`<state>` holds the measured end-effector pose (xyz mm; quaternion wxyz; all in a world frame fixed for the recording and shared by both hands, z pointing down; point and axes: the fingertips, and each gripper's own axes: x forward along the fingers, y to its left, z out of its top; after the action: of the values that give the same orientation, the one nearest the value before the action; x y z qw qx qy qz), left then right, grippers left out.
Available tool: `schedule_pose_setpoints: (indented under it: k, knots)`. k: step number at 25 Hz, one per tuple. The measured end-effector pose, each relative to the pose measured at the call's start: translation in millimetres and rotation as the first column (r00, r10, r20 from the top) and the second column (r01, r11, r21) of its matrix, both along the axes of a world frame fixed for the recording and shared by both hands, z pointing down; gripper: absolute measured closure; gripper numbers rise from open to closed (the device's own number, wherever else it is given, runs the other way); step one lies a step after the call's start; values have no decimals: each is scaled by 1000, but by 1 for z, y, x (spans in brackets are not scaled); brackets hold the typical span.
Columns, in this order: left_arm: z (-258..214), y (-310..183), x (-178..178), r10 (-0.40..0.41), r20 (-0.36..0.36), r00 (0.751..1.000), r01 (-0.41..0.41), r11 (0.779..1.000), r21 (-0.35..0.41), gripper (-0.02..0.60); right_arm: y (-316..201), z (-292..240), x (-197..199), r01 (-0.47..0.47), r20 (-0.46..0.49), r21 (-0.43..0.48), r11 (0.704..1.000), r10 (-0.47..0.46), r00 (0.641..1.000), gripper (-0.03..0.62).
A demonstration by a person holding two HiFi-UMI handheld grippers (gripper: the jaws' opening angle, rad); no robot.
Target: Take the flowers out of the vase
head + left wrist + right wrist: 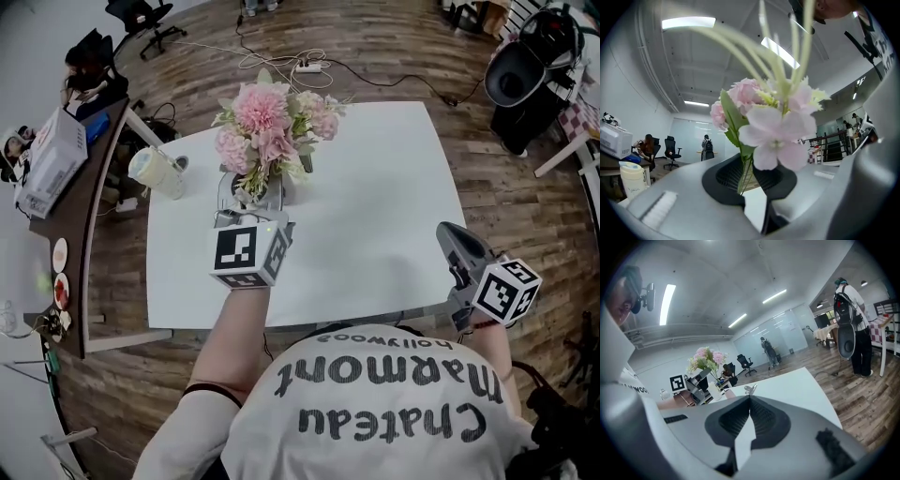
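Observation:
A bunch of pink flowers (272,127) with green leaves stands at the far middle of the white table (375,206). A pale vase (284,185) shows only partly beneath the blooms. My left gripper (248,199) reaches in just below them. In the left gripper view its jaws are shut on the thin green stems (745,173), and the flowers (773,126) rise right in front of the camera. My right gripper (450,234) hovers at the table's near right edge, shut and holding nothing (749,397). From there the flowers (705,359) are far off to the left.
A white lidded jug (155,173) stands at the table's left edge. Left of the table is a brown desk with a white box (47,159). Cables and a power strip (305,66) lie on the wooden floor behind. A person (851,329) stands off to the right.

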<state>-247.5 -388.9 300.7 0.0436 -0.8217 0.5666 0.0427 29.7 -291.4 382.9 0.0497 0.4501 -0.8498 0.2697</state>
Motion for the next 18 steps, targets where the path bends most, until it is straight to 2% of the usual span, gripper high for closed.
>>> schedule_pose_setpoints:
  k: [9, 18]
  knots:
    - [-37, 39, 6, -106, -23, 994, 108, 990, 95, 518, 12, -12, 23, 90, 62, 50, 995, -93, 994, 579]
    - [-58, 99, 54, -99, -58, 993, 106, 983, 148, 518, 28, -25, 55, 187, 117, 94, 978, -198, 973, 580]
